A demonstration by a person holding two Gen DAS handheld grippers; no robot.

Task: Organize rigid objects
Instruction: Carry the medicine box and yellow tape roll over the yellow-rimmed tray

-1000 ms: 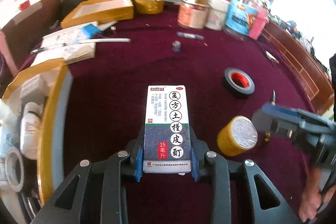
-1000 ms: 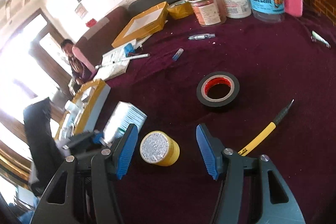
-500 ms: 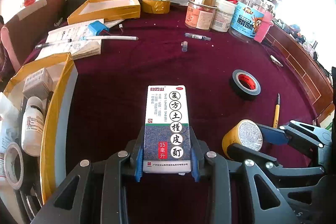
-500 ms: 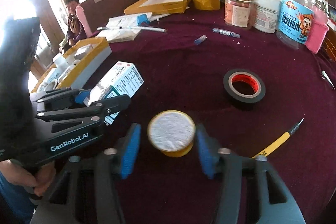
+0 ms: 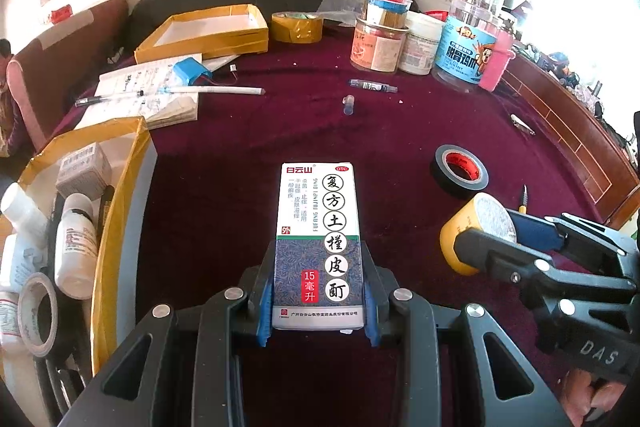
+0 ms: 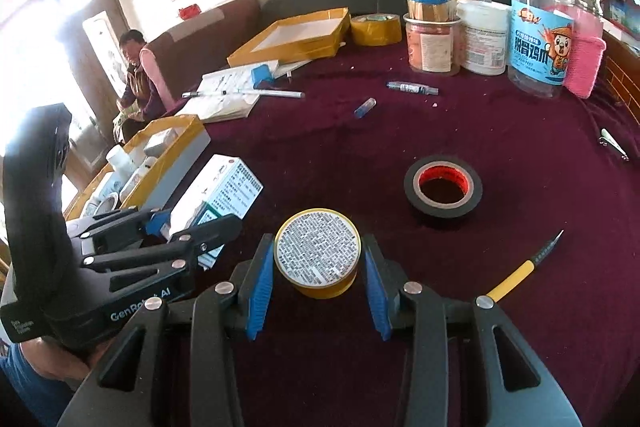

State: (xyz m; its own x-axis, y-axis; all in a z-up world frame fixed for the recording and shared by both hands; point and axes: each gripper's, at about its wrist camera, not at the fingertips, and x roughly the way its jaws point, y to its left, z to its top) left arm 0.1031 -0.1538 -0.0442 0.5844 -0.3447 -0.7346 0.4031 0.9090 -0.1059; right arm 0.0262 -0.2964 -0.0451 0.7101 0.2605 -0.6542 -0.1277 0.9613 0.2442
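My left gripper (image 5: 318, 279) is shut on a white and blue medicine box (image 5: 318, 227), which sticks out forward above the dark red tablecloth. The right wrist view shows the same box (image 6: 224, 191) at the left, between the left gripper's fingers (image 6: 200, 227). My right gripper (image 6: 318, 267) is shut on a small round yellow tin (image 6: 316, 247) with a printed white top. Its blue pads press the tin's two sides. In the left wrist view the tin (image 5: 472, 223) is at the right, tilted between the right gripper's fingers (image 5: 532, 231).
A yellow-taped tray (image 5: 120, 187) with bottles, a box and a tape roll stands at the left. A black tape roll (image 6: 442, 187) and a yellow-handled knife (image 6: 516, 275) lie to the right. Jars (image 5: 464, 55), an empty tray (image 5: 208, 35) and papers fill the back. A person (image 6: 140, 67) sits far left.
My right gripper has moved in over the yellow tin and its jaws have closed onto it; the tin now sits tilted in them. The left gripper and its box have stayed put.
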